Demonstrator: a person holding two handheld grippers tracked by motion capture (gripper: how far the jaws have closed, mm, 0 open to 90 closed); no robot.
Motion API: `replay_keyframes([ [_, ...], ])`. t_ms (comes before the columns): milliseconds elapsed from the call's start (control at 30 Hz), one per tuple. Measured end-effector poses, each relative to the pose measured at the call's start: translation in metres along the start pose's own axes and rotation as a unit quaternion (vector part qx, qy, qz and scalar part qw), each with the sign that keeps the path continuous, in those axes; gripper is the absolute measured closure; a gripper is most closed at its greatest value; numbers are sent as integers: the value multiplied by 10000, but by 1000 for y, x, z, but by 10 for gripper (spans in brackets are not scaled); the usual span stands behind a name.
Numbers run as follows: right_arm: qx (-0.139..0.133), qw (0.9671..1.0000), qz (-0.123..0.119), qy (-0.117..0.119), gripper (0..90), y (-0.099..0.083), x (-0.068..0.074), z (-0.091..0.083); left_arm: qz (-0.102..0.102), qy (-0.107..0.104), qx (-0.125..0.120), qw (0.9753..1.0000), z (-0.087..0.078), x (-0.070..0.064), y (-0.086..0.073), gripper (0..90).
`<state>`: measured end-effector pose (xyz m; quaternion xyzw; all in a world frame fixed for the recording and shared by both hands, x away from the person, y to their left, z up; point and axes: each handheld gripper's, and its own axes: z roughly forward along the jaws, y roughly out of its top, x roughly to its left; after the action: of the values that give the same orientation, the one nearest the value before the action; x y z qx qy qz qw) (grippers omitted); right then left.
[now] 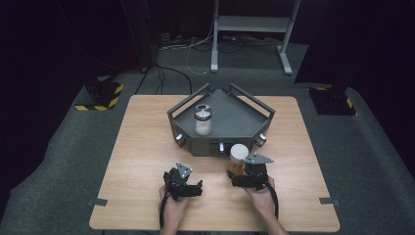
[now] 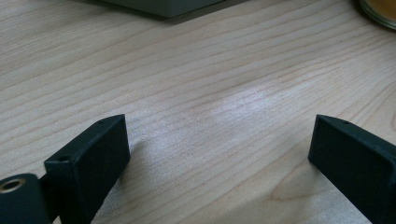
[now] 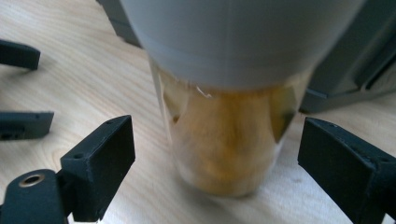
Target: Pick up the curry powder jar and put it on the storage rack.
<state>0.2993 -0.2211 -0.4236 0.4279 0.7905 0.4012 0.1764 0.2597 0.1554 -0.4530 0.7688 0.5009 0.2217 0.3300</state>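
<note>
A glass jar (image 1: 238,160) with amber contents and a pale lid (image 3: 233,37) stands on the wooden table (image 1: 147,147), just in front of a dark grey tray (image 1: 235,120). My right gripper (image 1: 240,171) is open around the jar (image 3: 224,144), one jaw on each side with a gap to the glass. Left of it, my left gripper (image 1: 195,187) rests low over bare wood, open with nothing between its jaws (image 2: 219,144). A second jar (image 1: 203,120), grey-lidded with whitish contents, stands inside the tray.
The tray's raised rails and front knobs (image 1: 181,139) lie close behind the amber jar. In the left gripper view the tray's edge (image 2: 163,7) and the jar's base (image 2: 380,11) sit at the top. A metal stand (image 1: 252,24) is on the floor beyond.
</note>
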Motion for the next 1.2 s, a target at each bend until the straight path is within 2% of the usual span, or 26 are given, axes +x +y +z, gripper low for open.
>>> replay_keyframes([
  [533,-209,9997,33,-134,170,14,5,7,4,-4,-4,10000,0,0,0,57],
  [1200,-369,9992,-7,-174,261,15,8,8,4,-5,-7,10000,0,0,0,57],
])
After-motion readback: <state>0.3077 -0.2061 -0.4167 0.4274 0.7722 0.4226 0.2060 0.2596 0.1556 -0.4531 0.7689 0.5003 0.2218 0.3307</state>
